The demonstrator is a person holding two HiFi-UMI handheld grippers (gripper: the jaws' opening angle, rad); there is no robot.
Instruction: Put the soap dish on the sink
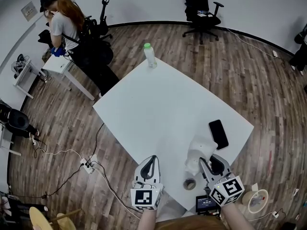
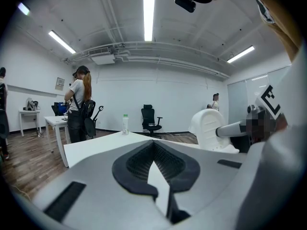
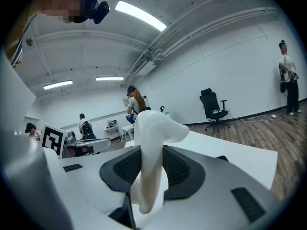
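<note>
My right gripper is shut on a white, curved soap dish and holds it just over the near right part of the white table. In the right gripper view the soap dish stands upright between the black pads, which press on both its sides. My left gripper hovers at the table's near edge, left of the dish. Its jaws are closed tip to tip with nothing between them. From the left gripper view the dish shows at the right, beside the other gripper.
A black phone lies right of the dish. A roll of tape sits at the near edge, a green-capped bottle at the far corner. A person stands by a small desk at the back left. Cables lie on the wooden floor.
</note>
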